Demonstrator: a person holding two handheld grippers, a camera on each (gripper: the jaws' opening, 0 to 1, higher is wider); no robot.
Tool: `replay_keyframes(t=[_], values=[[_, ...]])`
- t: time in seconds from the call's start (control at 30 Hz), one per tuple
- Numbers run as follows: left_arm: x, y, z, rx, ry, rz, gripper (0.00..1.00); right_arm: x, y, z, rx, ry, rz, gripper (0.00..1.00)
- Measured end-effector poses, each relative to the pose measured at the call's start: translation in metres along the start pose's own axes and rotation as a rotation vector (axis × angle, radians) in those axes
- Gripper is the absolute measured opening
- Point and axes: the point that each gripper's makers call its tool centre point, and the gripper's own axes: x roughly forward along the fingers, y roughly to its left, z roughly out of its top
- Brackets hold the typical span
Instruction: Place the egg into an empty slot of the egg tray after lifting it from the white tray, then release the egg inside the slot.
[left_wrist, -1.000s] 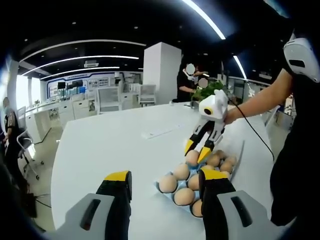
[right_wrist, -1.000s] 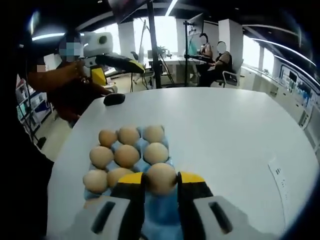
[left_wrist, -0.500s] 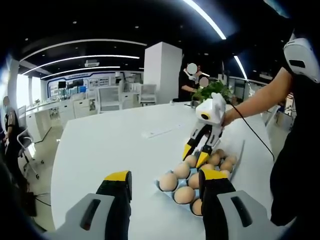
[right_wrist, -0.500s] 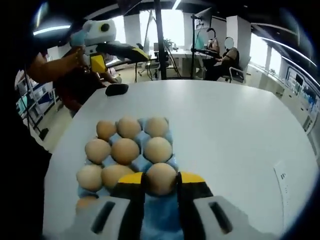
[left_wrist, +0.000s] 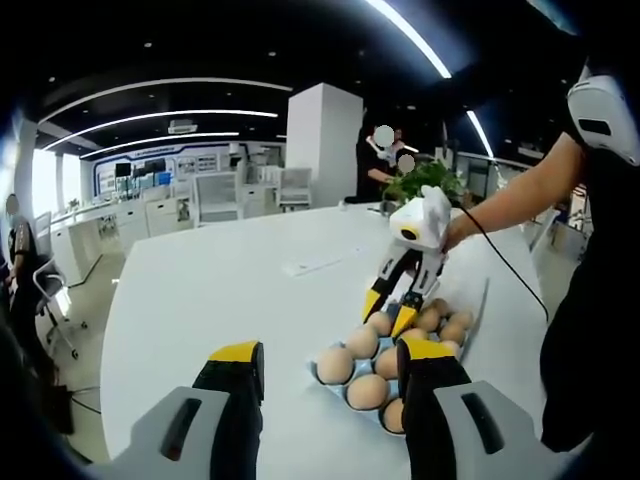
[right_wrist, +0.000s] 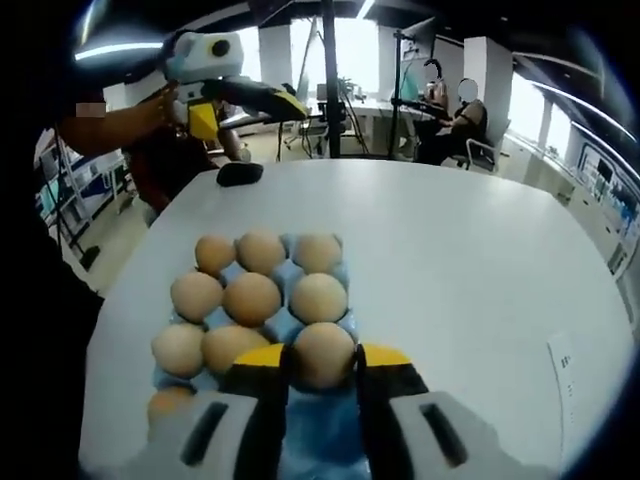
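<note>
My right gripper (right_wrist: 322, 362) has been sinking toward the egg tray (right_wrist: 318, 329) since a second ago, the egg (right_wrist: 323, 353) staying pinched between its yellow tips.

I am working over the white table (right_wrist: 470, 270), the largest thing here, with the blue egg tray lying on it and tan eggs filling its near slots. My right gripper is clamping the egg just above the tray's closest row, beside a neighbouring egg. My left gripper (left_wrist: 330, 372) is hanging above the table with its jaws spread wide, gripping nothing, the tray just past its right fingertip.
</note>
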Motion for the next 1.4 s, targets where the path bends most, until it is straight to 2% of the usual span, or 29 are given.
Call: replay_keyframes(t=[0.07,0.13,0.2,0.3,0.37,0.43,0.67,0.77,1.3,1.4], values=[[0.0,0.0,0.0,0.002,0.002,-0.001,0.54,-0.002,0.0,0.0,0.0,-0.006,-0.001,0.31],[0.0,0.0,0.001,-0.001,-0.002,0.003,0.54,-0.005,-0.006,-0.001,0.003,-0.014,-0.033,0.38],[-0.001,0.0,0.003,0.0,-0.007,0.004,0.54,-0.007,-0.007,0.0,0.014,-0.024,-0.036,0.4],[0.0,-0.001,0.003,0.003,-0.004,0.001,0.54,-0.012,-0.004,-0.001,0.031,-0.036,-0.037,0.39],[0.001,-0.001,0.004,0.006,-0.006,-0.001,0.54,-0.016,-0.007,0.001,0.007,-0.055,-0.071,0.38],[0.001,-0.002,0.005,0.005,-0.006,-0.002,0.54,-0.019,-0.005,0.0,0.048,-0.067,-0.061,0.37],[0.002,-0.002,0.006,0.006,-0.008,-0.006,0.54,-0.035,-0.008,-0.003,0.074,-0.098,-0.099,0.37],[0.003,-0.003,0.006,0.008,-0.005,-0.009,0.54,-0.041,-0.011,-0.007,0.07,-0.1,-0.129,0.35],[0.002,-0.004,0.008,0.016,-0.009,-0.007,0.54,-0.066,-0.012,-0.029,0.116,-0.097,-0.178,0.34],[0.002,-0.004,0.008,0.016,-0.009,-0.007,0.54,-0.075,-0.011,-0.037,0.122,-0.088,-0.19,0.34]])
